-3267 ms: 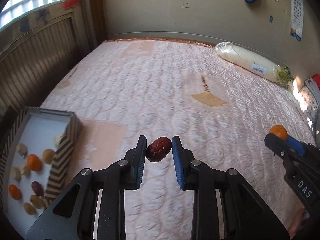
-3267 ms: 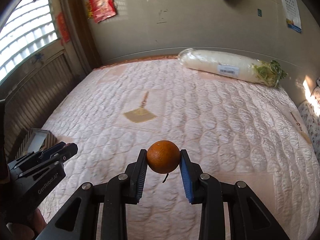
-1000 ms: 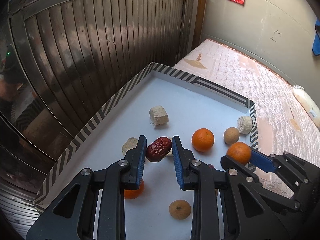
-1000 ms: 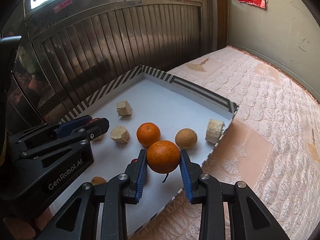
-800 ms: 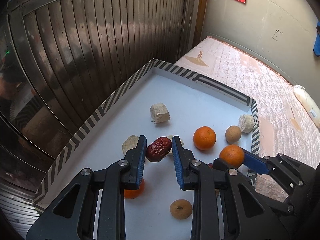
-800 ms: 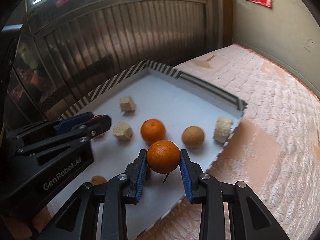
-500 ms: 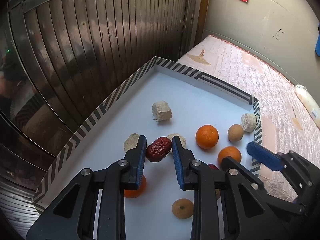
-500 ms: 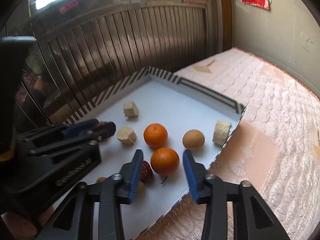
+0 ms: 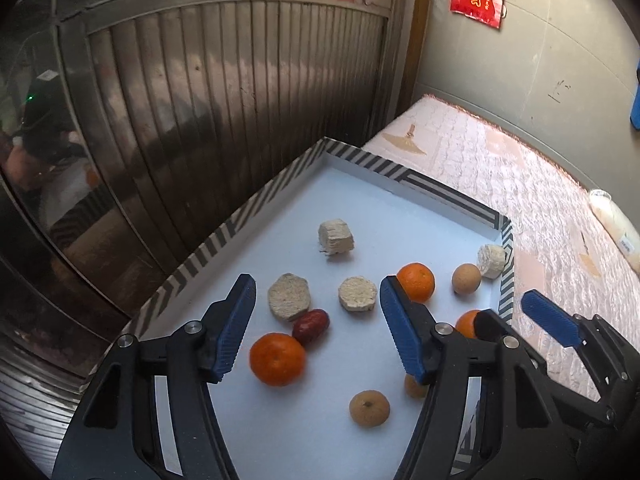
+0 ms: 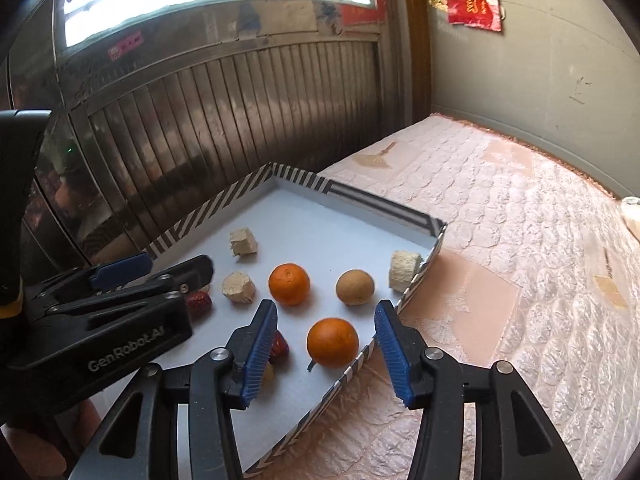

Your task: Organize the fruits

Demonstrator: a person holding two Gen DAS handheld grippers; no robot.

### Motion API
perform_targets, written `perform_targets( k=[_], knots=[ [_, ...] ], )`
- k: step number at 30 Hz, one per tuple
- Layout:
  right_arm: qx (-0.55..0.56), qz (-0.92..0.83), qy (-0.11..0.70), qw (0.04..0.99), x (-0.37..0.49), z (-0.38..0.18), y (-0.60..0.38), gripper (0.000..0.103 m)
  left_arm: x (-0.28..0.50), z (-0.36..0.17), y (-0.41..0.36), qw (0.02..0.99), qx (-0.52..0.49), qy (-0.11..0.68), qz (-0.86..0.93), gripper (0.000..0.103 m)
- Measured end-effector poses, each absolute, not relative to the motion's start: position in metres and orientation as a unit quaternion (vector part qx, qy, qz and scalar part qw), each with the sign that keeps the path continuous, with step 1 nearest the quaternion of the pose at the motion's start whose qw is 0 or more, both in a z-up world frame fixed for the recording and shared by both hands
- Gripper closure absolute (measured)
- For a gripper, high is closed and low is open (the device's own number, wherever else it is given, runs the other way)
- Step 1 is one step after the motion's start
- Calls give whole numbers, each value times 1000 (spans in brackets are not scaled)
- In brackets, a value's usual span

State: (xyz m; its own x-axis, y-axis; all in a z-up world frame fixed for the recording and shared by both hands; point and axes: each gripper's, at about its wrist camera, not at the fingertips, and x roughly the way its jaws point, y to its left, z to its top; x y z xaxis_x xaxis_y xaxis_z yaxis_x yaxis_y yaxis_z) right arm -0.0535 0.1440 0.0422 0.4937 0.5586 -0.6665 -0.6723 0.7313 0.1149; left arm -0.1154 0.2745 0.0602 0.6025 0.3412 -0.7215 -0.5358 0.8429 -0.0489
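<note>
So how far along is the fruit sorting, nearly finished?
Two more pieces just landed in the striped tray: a red date below the left tool, and an orange below the right tool. Both tools' jaws are opening, with nothing gripped. Several oranges and other pieces already lie there. No loose fruit shows on the mattress in view, so it may be nearly done.
</note>
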Motion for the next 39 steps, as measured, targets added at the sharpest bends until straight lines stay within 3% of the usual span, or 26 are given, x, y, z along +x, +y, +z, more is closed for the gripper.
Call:
perform_targets(
  k=[39],
  knots=[
    [-80,332,346,874,-72,44,131,53,-147,66,264,900,-112,339,251,38]
  ],
)
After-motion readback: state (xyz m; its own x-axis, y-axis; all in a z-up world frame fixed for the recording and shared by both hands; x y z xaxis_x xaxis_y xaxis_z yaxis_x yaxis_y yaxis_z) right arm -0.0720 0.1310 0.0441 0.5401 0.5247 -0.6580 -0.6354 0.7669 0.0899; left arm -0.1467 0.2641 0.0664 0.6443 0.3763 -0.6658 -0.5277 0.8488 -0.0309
